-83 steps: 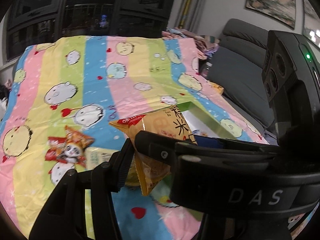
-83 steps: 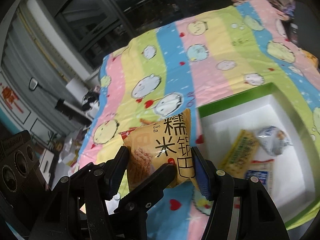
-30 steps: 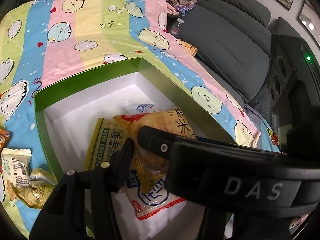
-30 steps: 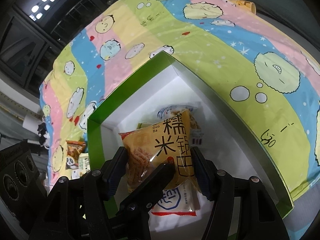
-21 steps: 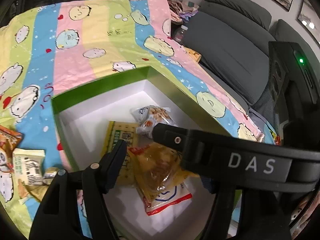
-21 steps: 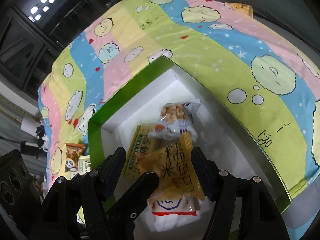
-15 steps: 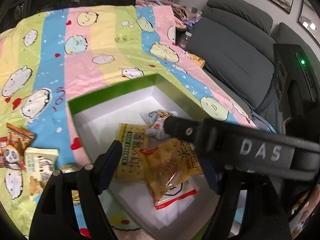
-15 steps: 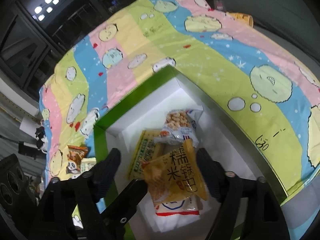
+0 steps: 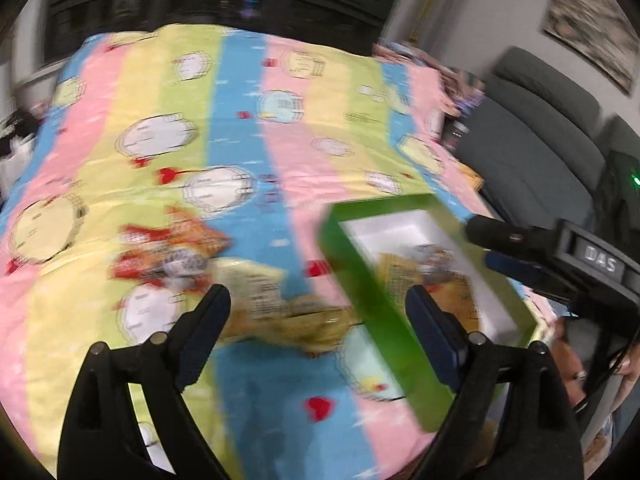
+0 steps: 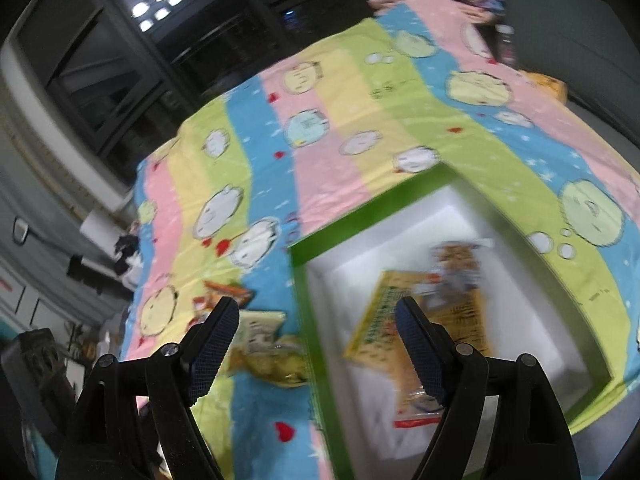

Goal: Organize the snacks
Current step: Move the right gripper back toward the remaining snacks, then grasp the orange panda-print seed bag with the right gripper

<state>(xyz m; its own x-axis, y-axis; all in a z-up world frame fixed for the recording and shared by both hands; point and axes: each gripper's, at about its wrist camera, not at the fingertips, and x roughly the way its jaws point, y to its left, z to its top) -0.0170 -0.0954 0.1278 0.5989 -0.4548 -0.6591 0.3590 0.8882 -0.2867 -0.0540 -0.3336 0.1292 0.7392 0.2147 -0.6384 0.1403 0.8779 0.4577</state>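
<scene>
The views are motion-blurred. A green box (image 10: 304, 300) with a white inside lies on the striped blanket. In it are an orange rice-cracker bag (image 10: 460, 316), a yellow cracker packet (image 10: 384, 312), a small clear packet (image 10: 456, 256) and a white-and-red packet (image 10: 420, 416). Left of the box lie a panda packet (image 9: 168, 248), a pale packet (image 9: 256, 284) and a yellow packet (image 9: 312, 320). My left gripper (image 9: 316, 312) hangs above these loose snacks, its jaws opening with nothing between them. My right gripper (image 10: 316, 328) stands open and empty over the box's left wall (image 9: 360, 272).
The cartoon-print blanket (image 9: 248, 92) stretches far back and left. A grey sofa (image 9: 540, 140) runs along the right side, with an orange item (image 10: 544, 82) and a bottle (image 10: 506, 40) at its foot. Dark windows fill the back.
Both grippers opened and let go of the orange rice-cracker bag, which now lies in the box. Both have drawn back and up; the left swung left over the loose snacks.
</scene>
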